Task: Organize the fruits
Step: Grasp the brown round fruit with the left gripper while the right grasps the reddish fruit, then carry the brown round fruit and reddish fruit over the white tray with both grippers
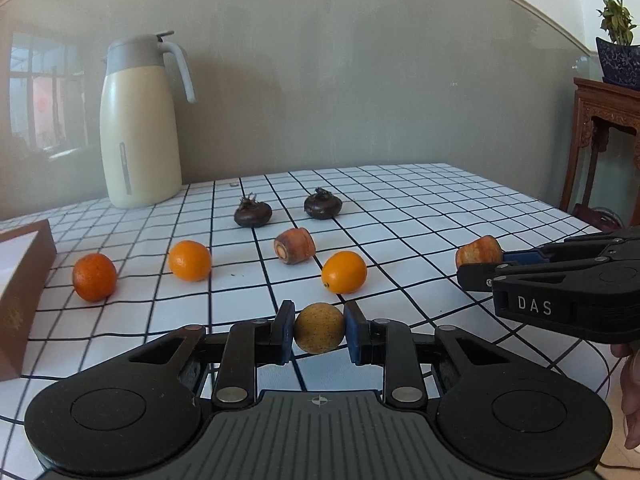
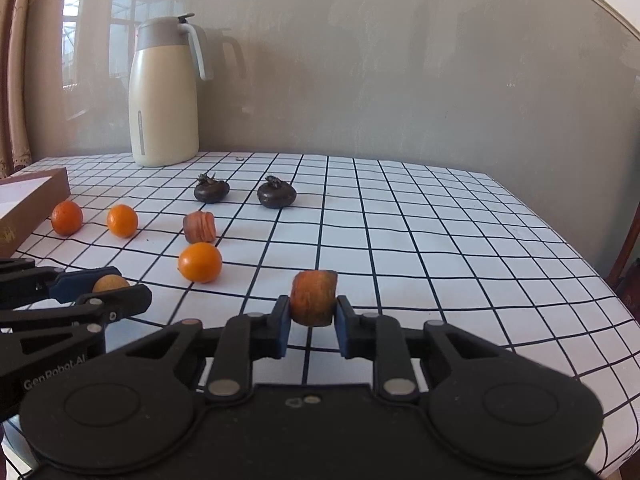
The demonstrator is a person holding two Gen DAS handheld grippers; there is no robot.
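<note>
My left gripper (image 1: 319, 330) is shut on a small yellow-brown round fruit (image 1: 319, 328), just above the checked tablecloth; the fruit also shows in the right wrist view (image 2: 111, 283). My right gripper (image 2: 311, 316) is shut on a carrot chunk (image 2: 313, 298), which also shows in the left wrist view (image 1: 479, 252). On the cloth lie three oranges (image 1: 344, 272) (image 1: 189, 260) (image 1: 94, 277), a second carrot chunk (image 1: 294, 245) and two dark water chestnuts (image 1: 253, 212) (image 1: 323, 204).
A cream thermos jug (image 1: 140, 128) stands at the back left by the wall. A brown box (image 1: 22, 288) lies at the left table edge. A wooden stand with a potted plant (image 1: 618, 64) is beyond the right edge.
</note>
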